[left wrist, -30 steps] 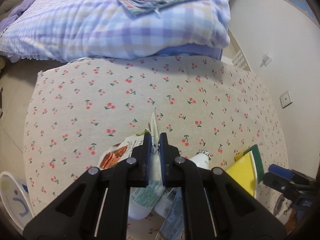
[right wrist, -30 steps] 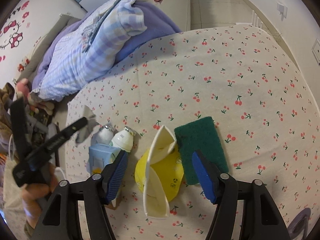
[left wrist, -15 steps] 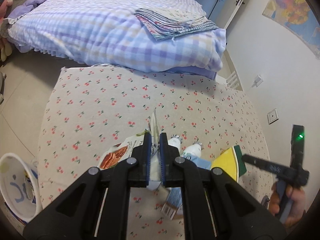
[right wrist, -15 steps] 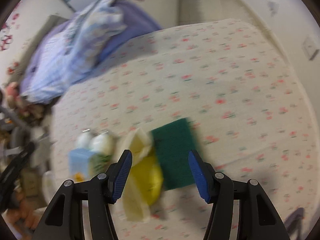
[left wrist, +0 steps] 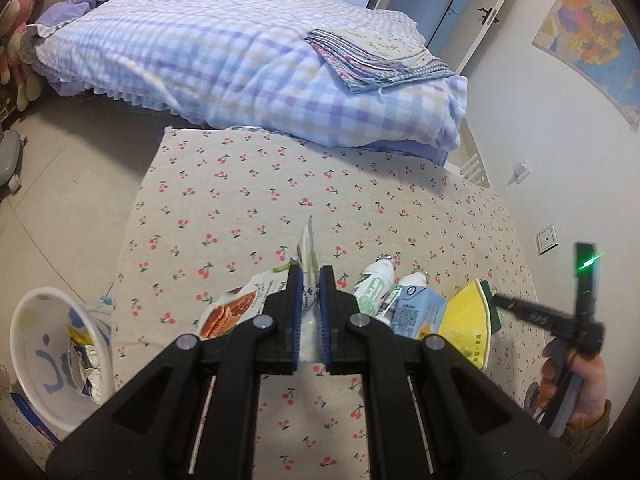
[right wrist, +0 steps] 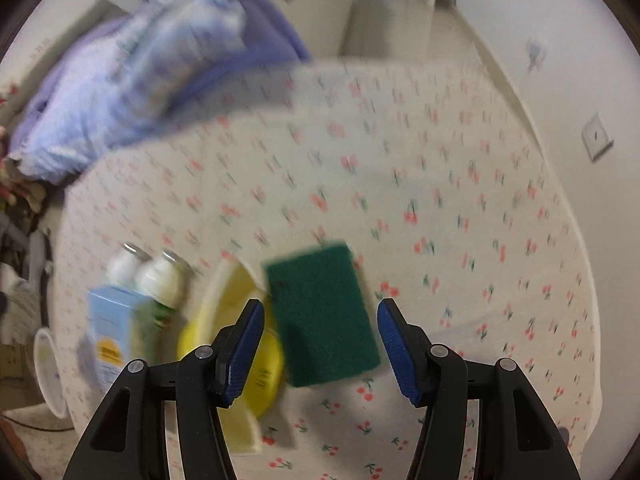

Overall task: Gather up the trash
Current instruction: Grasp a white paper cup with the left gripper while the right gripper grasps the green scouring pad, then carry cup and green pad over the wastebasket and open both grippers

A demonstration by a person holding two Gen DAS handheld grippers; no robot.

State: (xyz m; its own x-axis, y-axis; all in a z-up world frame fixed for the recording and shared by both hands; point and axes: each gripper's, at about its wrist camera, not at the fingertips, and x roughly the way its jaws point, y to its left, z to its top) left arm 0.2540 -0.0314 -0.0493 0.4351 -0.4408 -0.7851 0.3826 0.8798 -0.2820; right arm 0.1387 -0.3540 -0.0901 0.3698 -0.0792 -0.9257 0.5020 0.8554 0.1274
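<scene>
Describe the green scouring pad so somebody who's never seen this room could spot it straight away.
Find the table under the cherry-print cloth beside the bed. Near its front edge lies a cluster of trash; the scouring pad is the flat dark green rectangle at the cluster's right end, its left edge against the yellow wrapper. It is the only dark, unprinted piece.

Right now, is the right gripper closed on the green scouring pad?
No. In the right wrist view the right gripper stands open, its blue pads clear of the green scouring pad lying between them on the tablecloth.
</scene>
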